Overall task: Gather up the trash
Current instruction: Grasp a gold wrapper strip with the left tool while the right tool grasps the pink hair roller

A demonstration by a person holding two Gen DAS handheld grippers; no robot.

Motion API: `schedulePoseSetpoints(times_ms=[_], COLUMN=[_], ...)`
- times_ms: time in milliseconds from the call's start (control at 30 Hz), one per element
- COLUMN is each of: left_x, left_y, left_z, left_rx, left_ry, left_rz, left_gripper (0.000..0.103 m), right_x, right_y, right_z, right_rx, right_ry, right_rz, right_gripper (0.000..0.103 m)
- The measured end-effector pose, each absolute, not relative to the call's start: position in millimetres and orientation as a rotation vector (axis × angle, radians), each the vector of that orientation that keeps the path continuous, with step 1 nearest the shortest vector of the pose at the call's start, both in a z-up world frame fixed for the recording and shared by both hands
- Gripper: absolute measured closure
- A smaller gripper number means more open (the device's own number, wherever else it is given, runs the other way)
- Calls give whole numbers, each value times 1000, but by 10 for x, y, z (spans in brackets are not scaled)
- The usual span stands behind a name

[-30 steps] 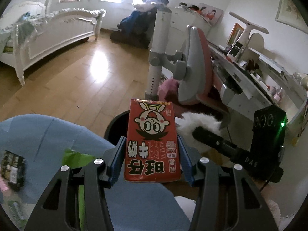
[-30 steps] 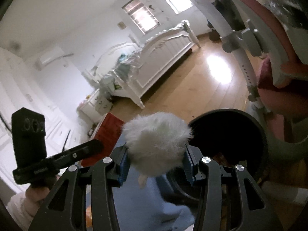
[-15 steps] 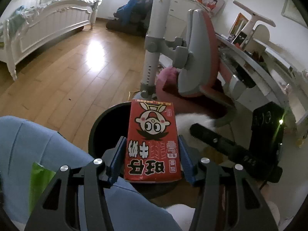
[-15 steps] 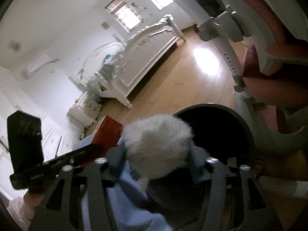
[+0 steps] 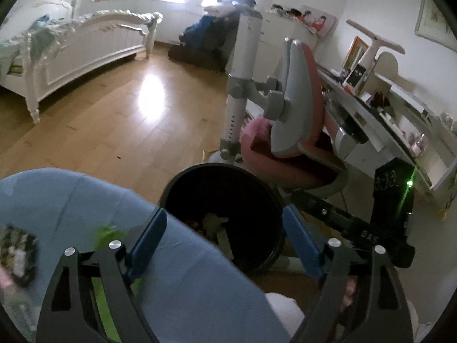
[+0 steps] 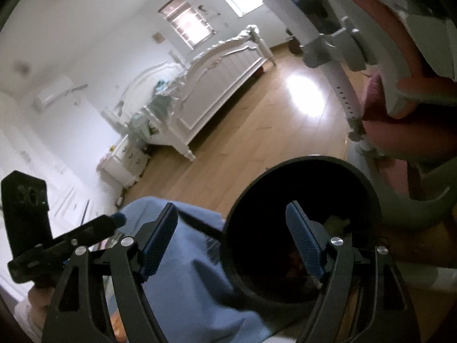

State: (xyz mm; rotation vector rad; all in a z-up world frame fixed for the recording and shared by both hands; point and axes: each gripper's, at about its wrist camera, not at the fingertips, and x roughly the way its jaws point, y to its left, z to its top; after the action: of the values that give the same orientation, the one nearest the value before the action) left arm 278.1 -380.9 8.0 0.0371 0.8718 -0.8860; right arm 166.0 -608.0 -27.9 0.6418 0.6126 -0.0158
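A round black trash bin (image 5: 171,191) stands on the wood floor beside a blue-covered table; it also shows in the right wrist view (image 6: 368,188). Some trash lies at its bottom (image 5: 214,223). My left gripper (image 5: 224,228) is open and empty, held over the table edge and the bin's mouth. My right gripper (image 6: 232,235) is open and empty, with its right finger over the bin's opening. A green wrapper (image 5: 107,233) and a dark packet (image 5: 18,250) lie on the blue table (image 5: 65,197).
A pink and grey desk chair (image 5: 288,120) stands just behind the bin. A cluttered white desk (image 5: 385,120) runs along the right wall. A white bed (image 5: 71,45) stands at the far left across the wood floor (image 5: 114,120).
Both grippers have opened. The red milk carton has left the left gripper and the white fluffy ball has left the right gripper; both are gone from view.
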Motion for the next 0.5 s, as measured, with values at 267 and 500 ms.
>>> schedulePoseSetpoints(times_ms=[267, 500], left_x=[2853, 3102], left_y=[-2747, -1718], left_z=[147, 60], left_rx=[-38, -46], left_ry=[859, 881], left_rz=[-730, -600], left_gripper=[20, 20], right_x=[1876, 2162], right_y=[-5317, -4429], right_z=[-46, 96], right_rx=[548, 413], right_ry=[669, 749], right_rz=[92, 231], right_gripper=[24, 24])
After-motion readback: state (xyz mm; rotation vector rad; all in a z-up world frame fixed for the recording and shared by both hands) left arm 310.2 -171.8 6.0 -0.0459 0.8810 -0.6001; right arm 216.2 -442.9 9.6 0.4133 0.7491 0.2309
